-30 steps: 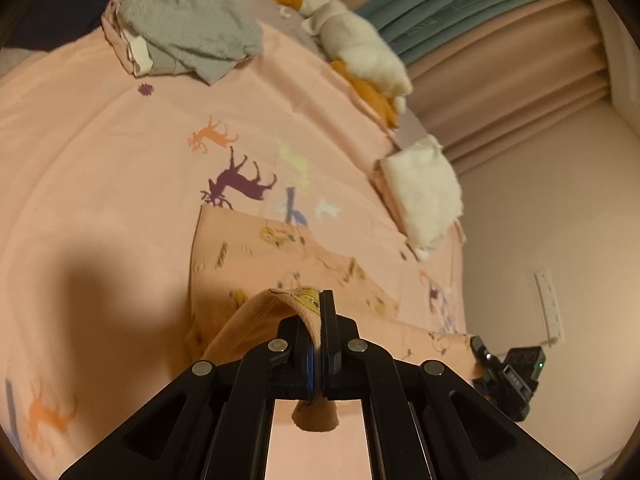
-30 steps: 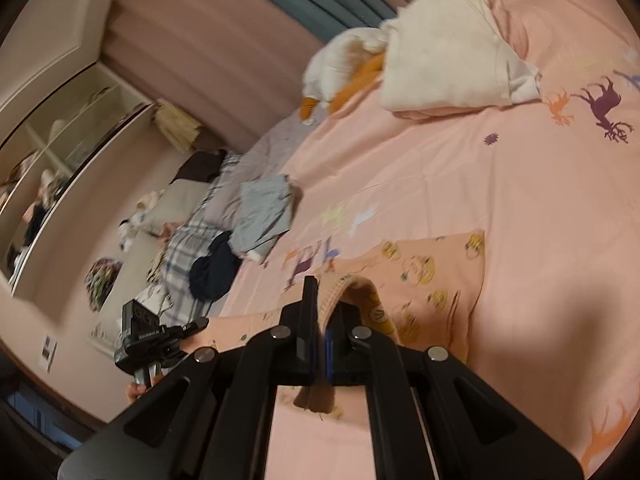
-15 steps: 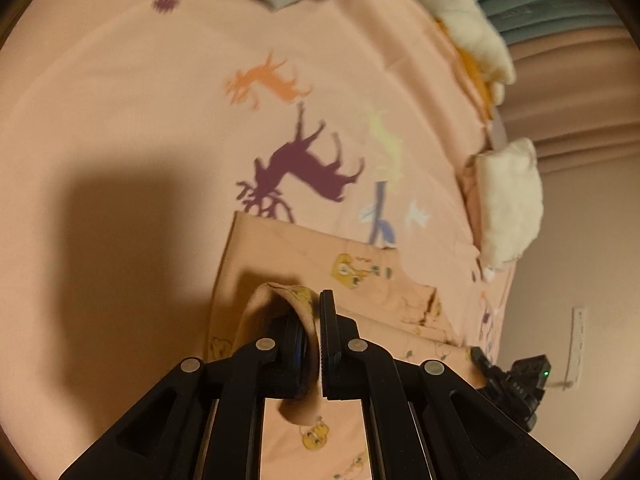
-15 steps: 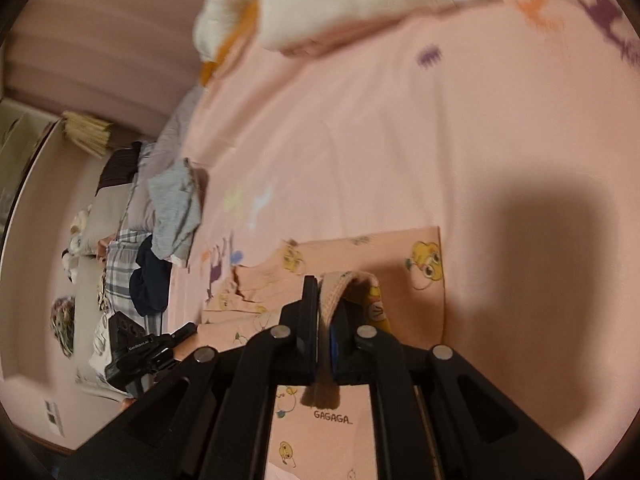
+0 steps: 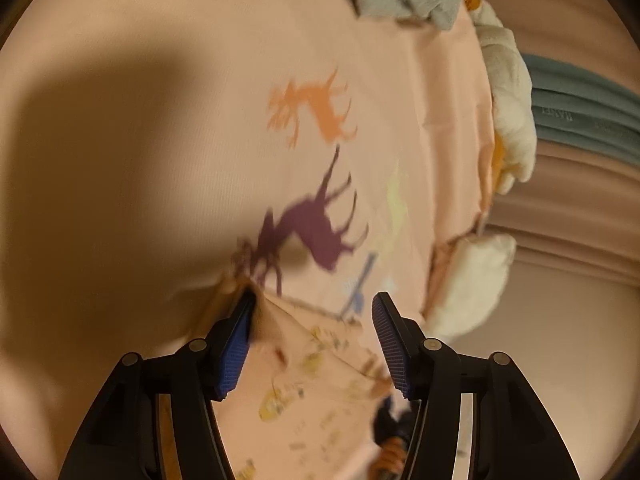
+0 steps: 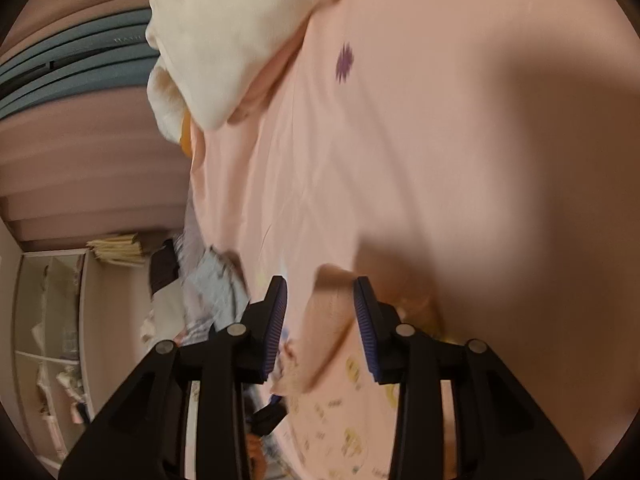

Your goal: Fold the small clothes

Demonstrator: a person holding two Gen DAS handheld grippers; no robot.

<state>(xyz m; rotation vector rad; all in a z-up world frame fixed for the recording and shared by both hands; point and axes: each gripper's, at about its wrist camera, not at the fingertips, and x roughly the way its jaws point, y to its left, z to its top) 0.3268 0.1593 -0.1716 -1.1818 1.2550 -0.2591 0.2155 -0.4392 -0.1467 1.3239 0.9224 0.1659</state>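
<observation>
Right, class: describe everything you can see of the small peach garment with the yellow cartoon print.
The peach garment is soft, thin fabric printed with small yellow cartoon figures. It lies on the pink bedsheet, partly folded over itself. Its lifted edge stands between the opening jaws of the left gripper, against one pad; another raised fold sits between the right gripper's opening jaws. Blur hides finer detail.

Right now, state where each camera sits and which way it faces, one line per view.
Left wrist: rides the left gripper, aimed forward and down over the peach garment toward the deer-print bedsheet; only its opening fingers show, cloth against the left one.
Right wrist: rides the right gripper, aimed down at the same garment's folded edge and along the bed; its fingers are opening, fabric lying loose between them.
Shared: the garment, the sheet, the white plush toy, and each view glimpses the other gripper low in frame.
</observation>
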